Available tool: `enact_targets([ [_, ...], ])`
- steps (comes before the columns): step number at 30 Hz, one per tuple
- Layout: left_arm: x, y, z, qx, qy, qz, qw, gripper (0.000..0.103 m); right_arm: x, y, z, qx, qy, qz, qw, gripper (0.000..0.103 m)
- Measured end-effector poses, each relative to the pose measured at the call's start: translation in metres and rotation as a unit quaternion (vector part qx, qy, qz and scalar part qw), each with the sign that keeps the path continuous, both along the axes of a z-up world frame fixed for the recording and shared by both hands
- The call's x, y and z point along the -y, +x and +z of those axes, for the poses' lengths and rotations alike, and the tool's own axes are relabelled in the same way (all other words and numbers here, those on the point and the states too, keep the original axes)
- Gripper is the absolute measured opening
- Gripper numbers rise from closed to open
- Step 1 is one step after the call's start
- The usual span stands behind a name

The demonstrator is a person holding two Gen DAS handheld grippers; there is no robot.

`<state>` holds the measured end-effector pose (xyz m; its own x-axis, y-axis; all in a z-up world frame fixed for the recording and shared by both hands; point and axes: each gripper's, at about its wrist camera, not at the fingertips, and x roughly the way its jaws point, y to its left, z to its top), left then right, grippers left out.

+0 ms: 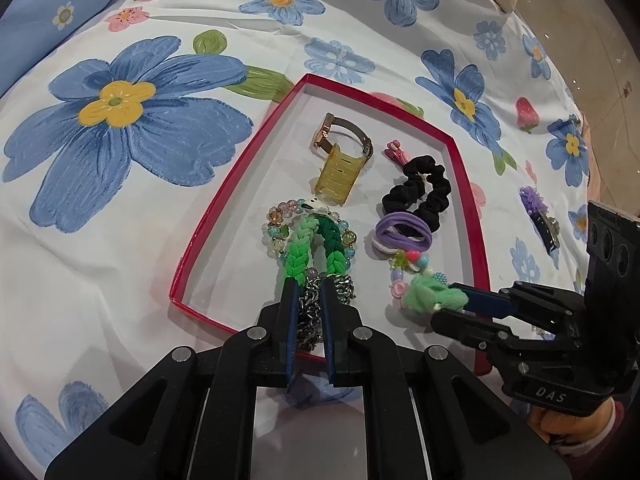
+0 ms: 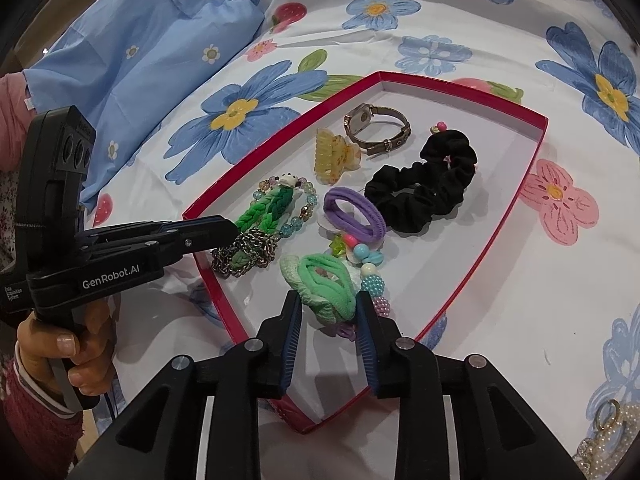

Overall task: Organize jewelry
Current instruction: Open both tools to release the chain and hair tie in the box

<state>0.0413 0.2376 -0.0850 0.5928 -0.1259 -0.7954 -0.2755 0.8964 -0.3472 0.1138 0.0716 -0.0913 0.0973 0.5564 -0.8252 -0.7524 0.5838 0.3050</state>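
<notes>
Left gripper (image 1: 307, 294), fingers slightly parted, straddles the silver metal chain (image 1: 310, 312) beneath the green braided cord bracelet (image 1: 316, 248), at the shallow red-rimmed cardboard tray's (image 1: 236, 184) six o'clock edge. Right gripper (image 2: 329, 312), fingers spread, flanks the mint-green fabric hair tie (image 2: 326, 286) lying in the tray without clearly pinching it. Further in: purple elastic band (image 2: 354, 210) mid-tray, black scrunchie (image 2: 428, 184) toward two o'clock, yellow claw clip (image 2: 332, 156) and strap wristwatch (image 2: 378, 130) toward twelve, all on floral bedsheet (image 1: 120, 240).

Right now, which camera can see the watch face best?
The right wrist view: the watch in the red box turns its pale square face toward that camera. The left wrist view catches the watch edge-on, showing mostly strap.
</notes>
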Motion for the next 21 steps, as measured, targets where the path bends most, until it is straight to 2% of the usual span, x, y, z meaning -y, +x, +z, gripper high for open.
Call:
enact_targets([
  [4,0.0,0.0,0.0,0.0,0.0,0.001,1.0,0.009,-0.003,-0.004,0.001,0.008,-0.005,0.009,1.0,0.039],
  [8,-0.001,0.0,0.0,0.0,0.0,0.001,1.0,0.01,-0.002,-0.004,0.002,0.007,-0.003,0.008,1.0,0.039],
  [13,-0.001,-0.001,0.001,0.001,0.0,0.003,1.0,0.019,0.001,-0.006,0.004,0.004,0.003,0.009,1.0,0.042],
  [18,-0.001,-0.004,0.003,0.002,-0.003,0.005,1.0,0.021,0.003,-0.009,0.006,0.007,0.006,0.013,1.0,0.045],
  [21,-0.001,-0.005,0.006,0.003,-0.001,0.01,0.9999,0.028,0.007,-0.01,0.009,0.006,0.014,0.009,1.0,0.045],
])
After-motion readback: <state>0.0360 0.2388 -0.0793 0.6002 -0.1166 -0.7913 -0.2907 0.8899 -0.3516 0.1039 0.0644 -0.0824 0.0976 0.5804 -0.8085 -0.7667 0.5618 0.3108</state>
